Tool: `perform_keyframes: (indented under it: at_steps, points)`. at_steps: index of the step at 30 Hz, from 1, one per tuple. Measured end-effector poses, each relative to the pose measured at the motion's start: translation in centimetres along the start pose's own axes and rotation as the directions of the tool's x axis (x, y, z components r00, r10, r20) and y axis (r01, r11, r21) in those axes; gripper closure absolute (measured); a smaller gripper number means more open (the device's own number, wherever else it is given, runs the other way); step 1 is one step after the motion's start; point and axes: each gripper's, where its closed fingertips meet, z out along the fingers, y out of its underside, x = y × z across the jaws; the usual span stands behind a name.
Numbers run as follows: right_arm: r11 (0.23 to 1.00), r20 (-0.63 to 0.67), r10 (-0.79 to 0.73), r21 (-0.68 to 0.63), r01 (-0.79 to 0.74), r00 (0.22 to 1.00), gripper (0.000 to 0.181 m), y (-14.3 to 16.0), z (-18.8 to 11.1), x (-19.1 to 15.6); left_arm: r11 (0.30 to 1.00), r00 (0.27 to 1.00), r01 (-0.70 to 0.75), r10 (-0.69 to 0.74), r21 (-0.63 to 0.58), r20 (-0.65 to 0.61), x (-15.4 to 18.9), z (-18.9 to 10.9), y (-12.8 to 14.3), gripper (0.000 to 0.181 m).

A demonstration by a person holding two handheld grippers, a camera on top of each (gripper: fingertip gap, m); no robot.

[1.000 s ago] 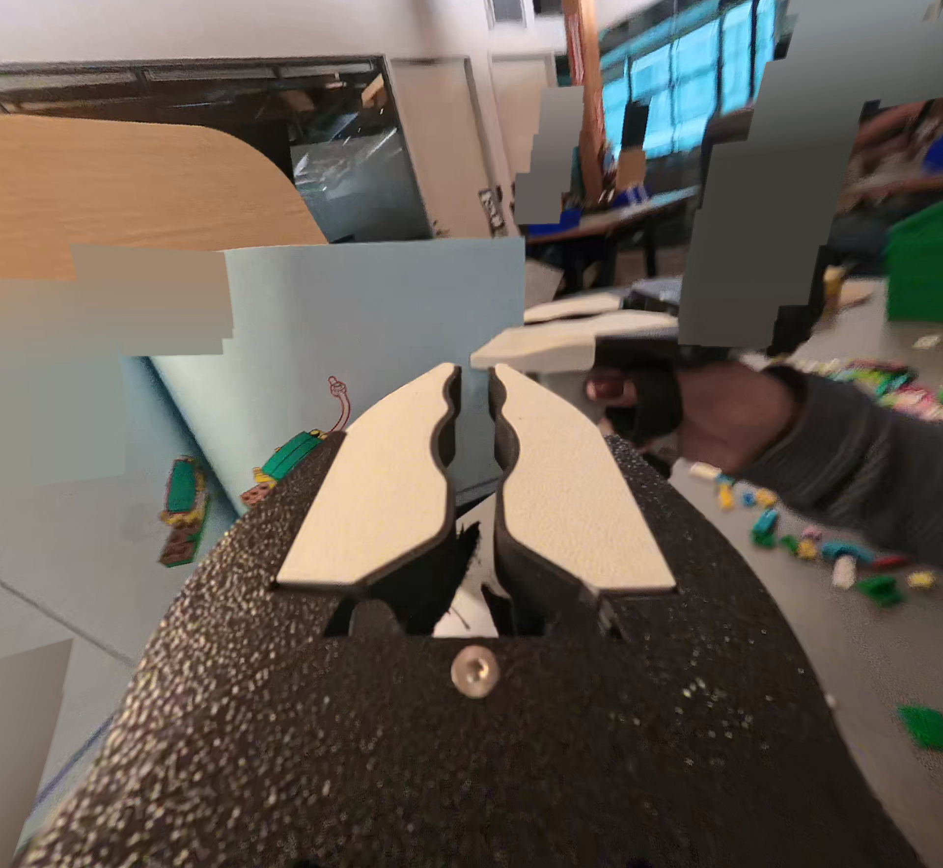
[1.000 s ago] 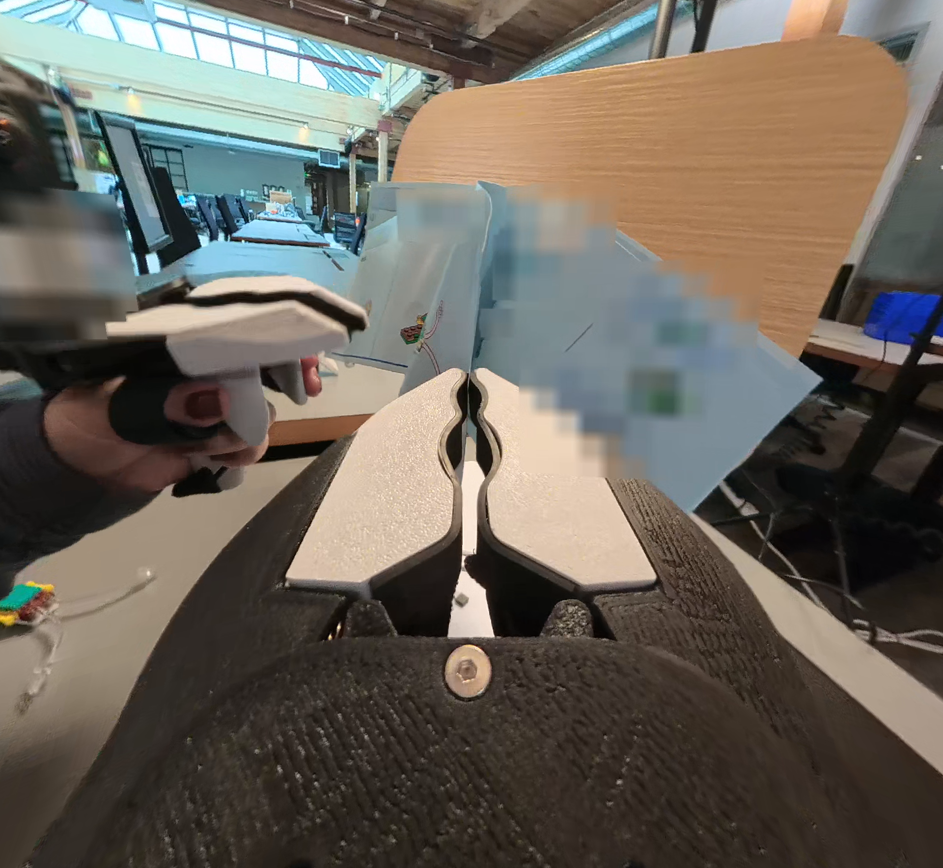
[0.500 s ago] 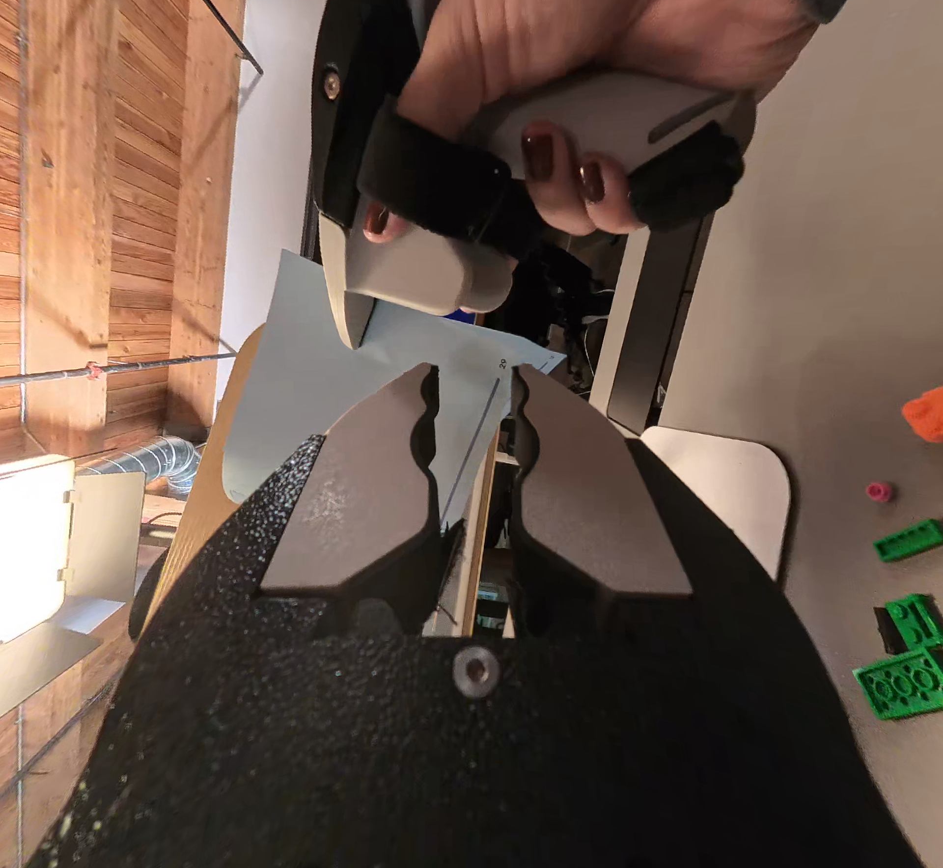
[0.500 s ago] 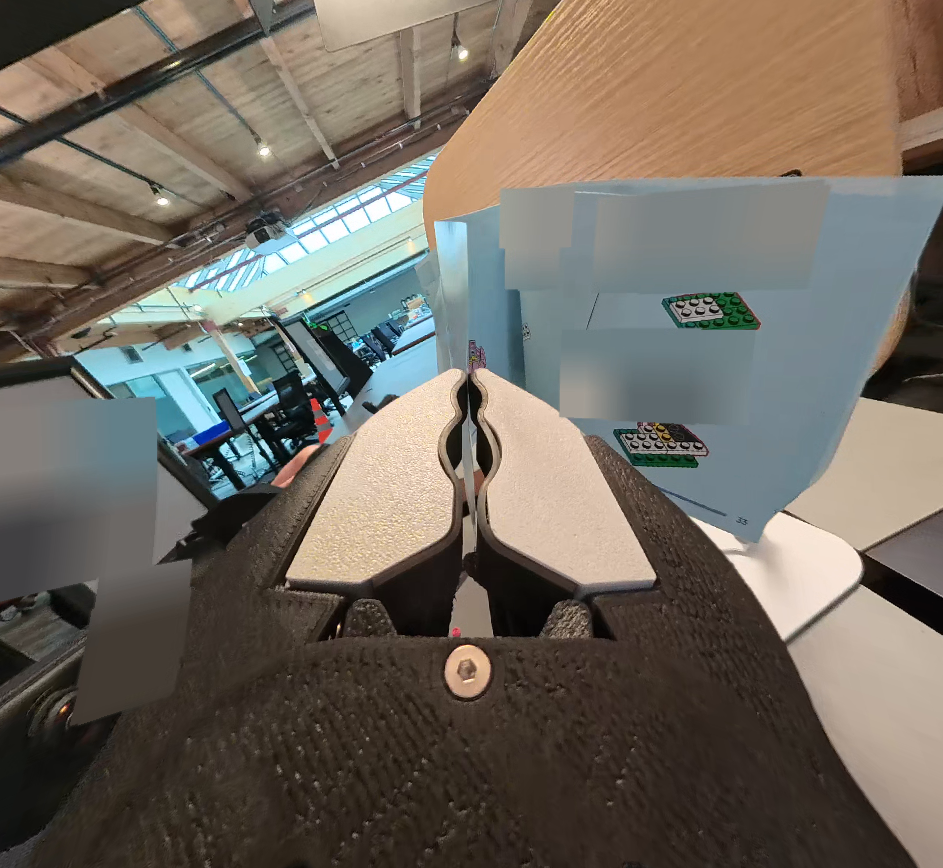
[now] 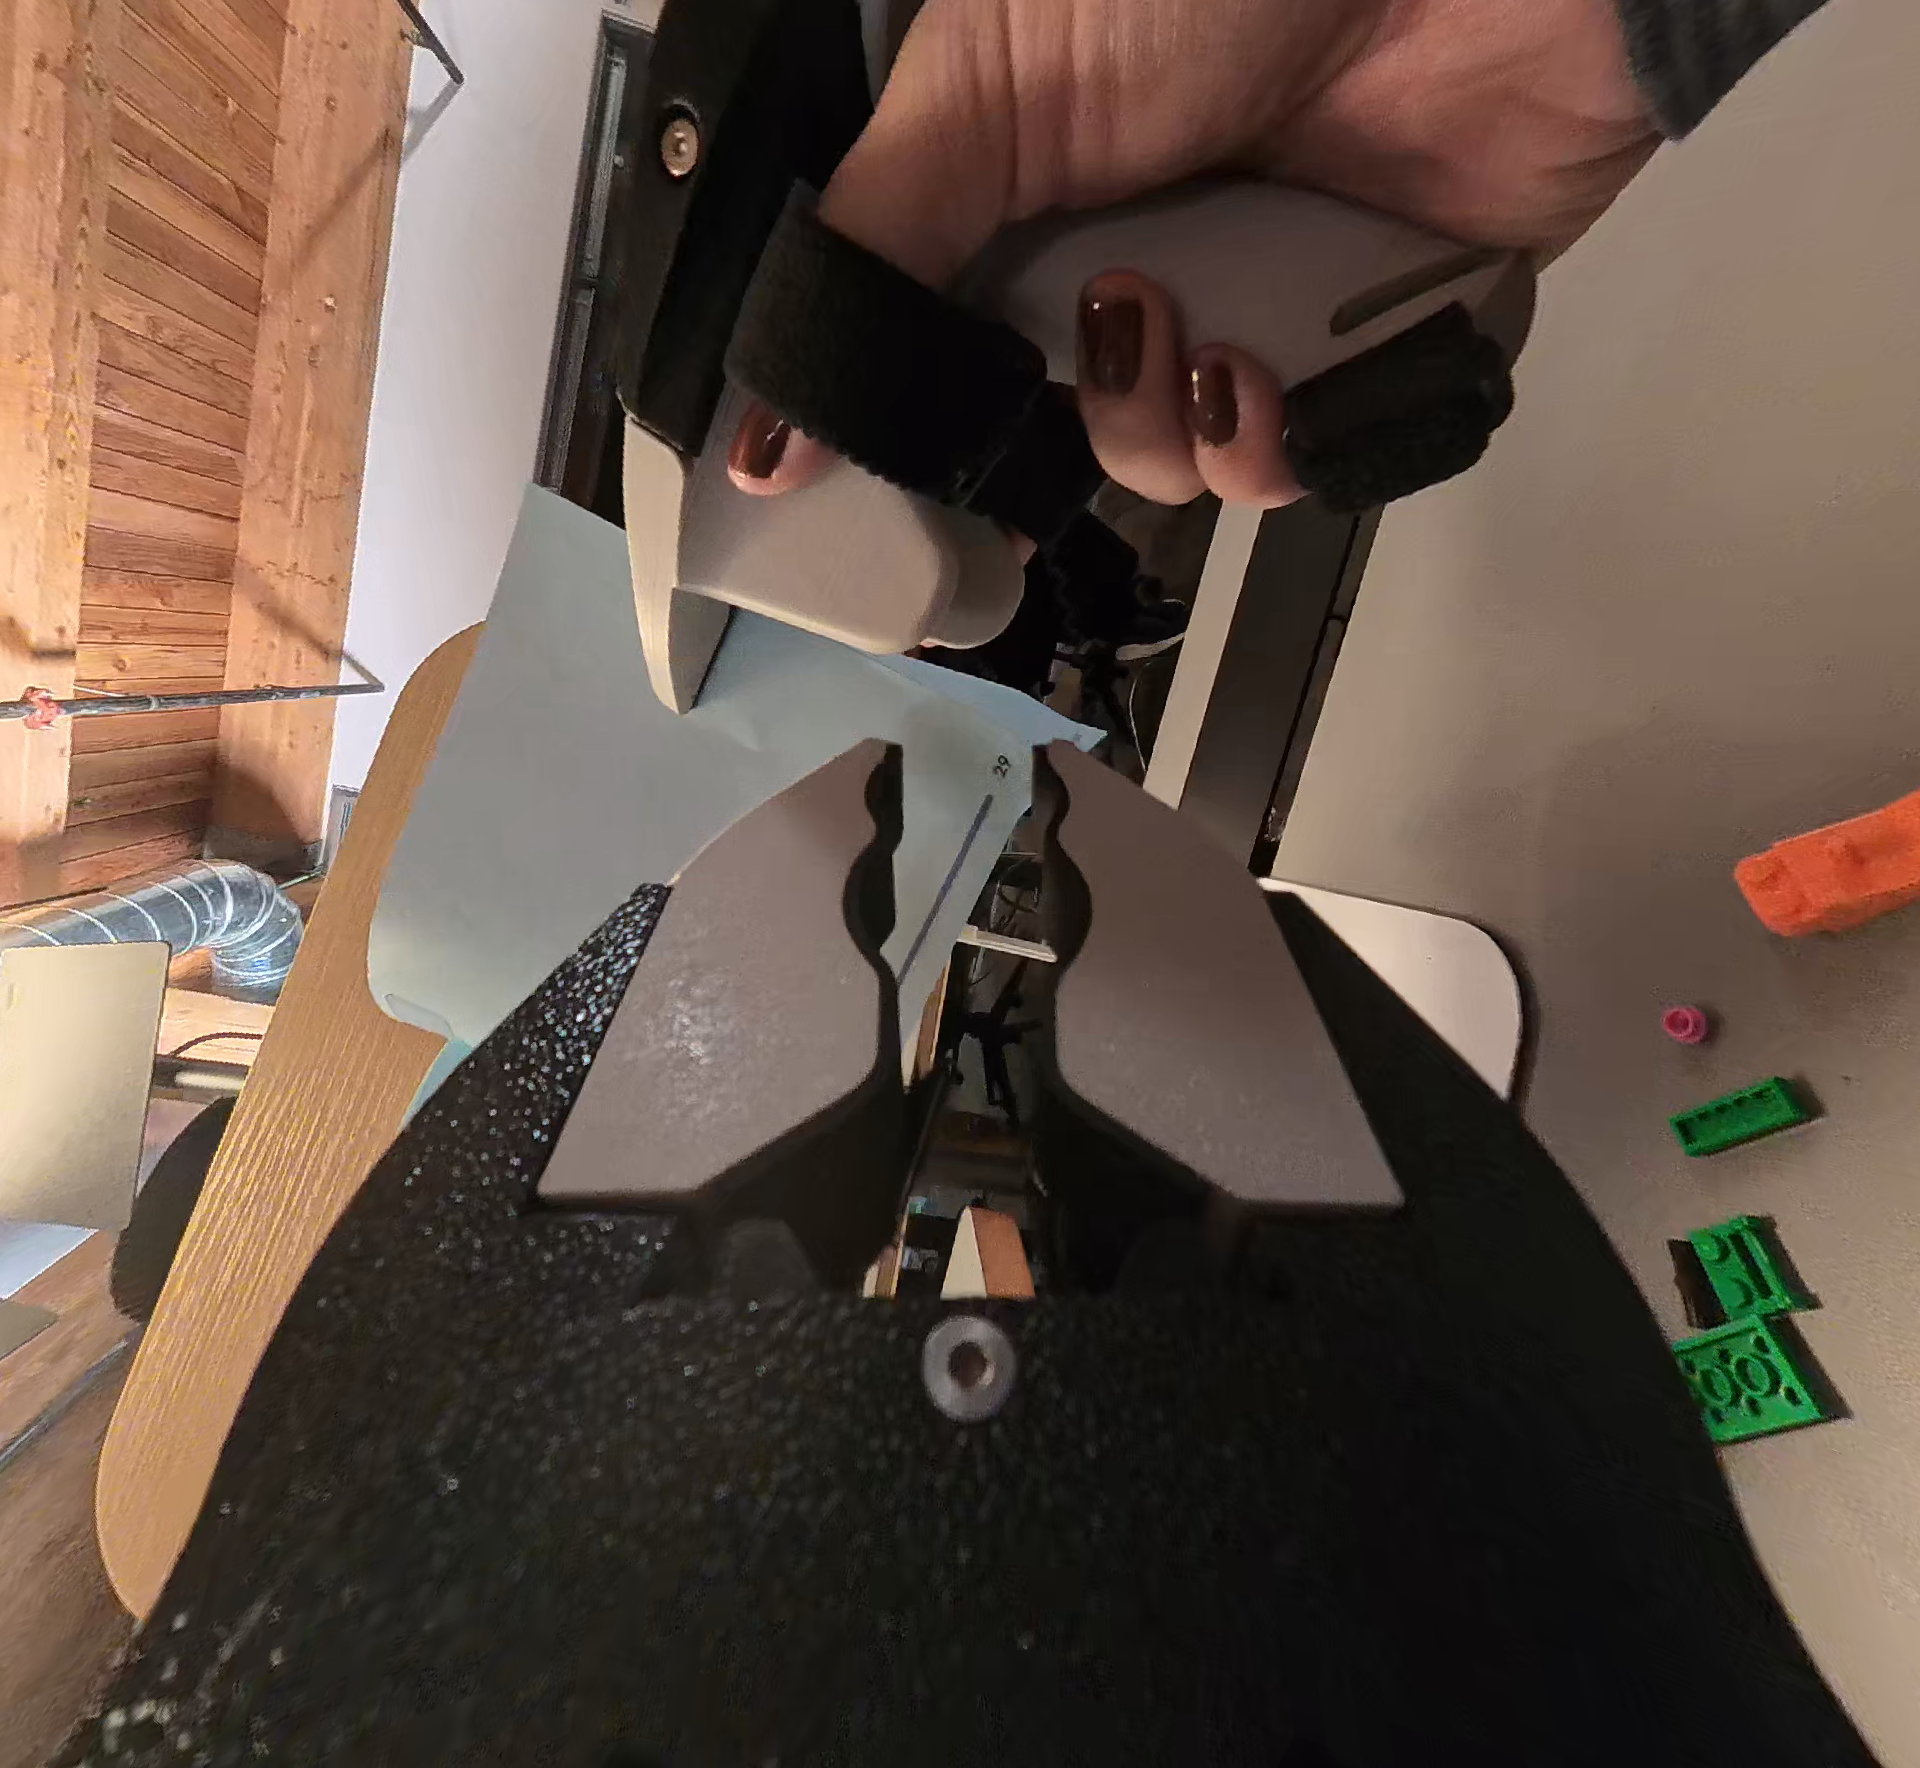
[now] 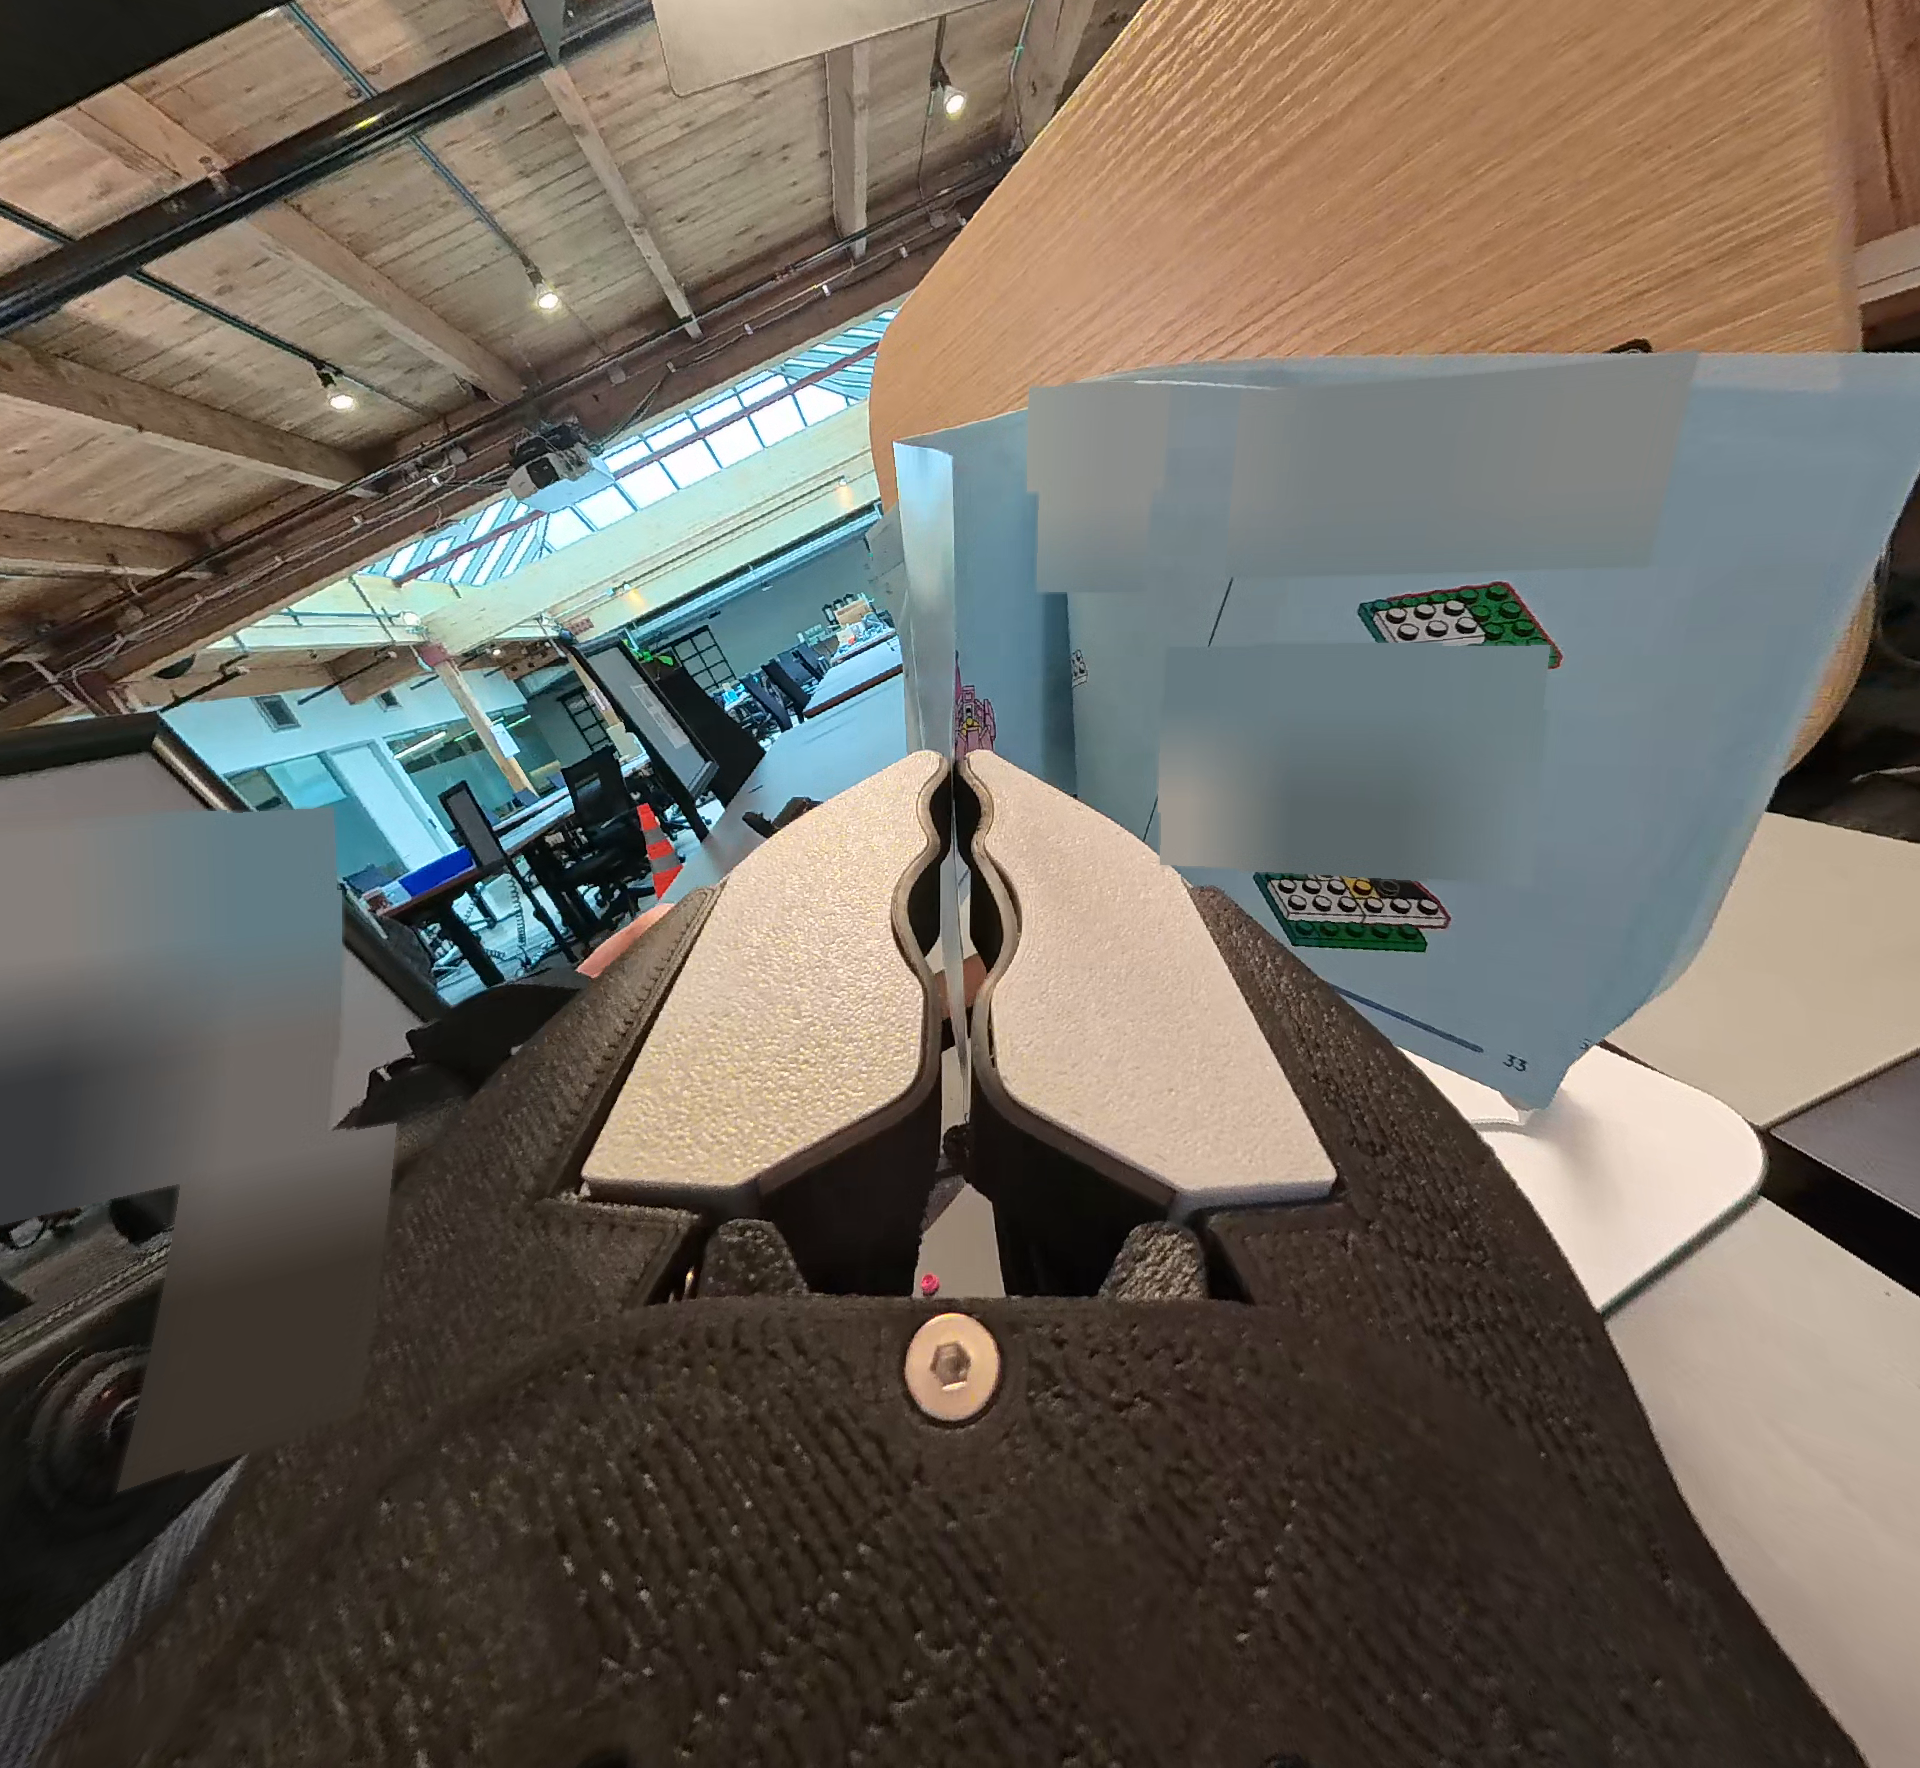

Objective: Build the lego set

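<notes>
The light blue instruction booklet is held up in the air, open, with brick drawings on its pages. My right gripper is shut on the edge of one thin page. In the left wrist view the booklet hangs ahead, and the right gripper's fingertips pinch it from above, held by a person's hand. My left gripper is open, with the page's lower corner showing just beyond the gap. Loose green plates lie on the grey table at the right.
A small pink stud, another green plate and an orange piece lie on the table. A wooden divider panel stands behind the booklet. A white monitor base sits on the table's far side. The gap from one gripper's tips to the other's is roughly 7 centimetres. The left tips stand about 15 centimetres off the orange piece.
Both grippers swung and rolled while lifting the booklet. My left gripper's jaws went from nearly shut to open, wider than half a second ago. The right stays shut on the page.
</notes>
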Motion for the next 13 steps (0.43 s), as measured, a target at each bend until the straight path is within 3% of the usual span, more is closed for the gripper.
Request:
perform_keyframes:
  at_steps: [13]
  points:
    - [1.000,0.001,-0.001,-0.002,0.001,1.000,0.181,-0.01,-0.06,0.10,1.000,1.000,-0.002,0.002,-0.019,0.002,-0.07,0.13,0.24,0.153]
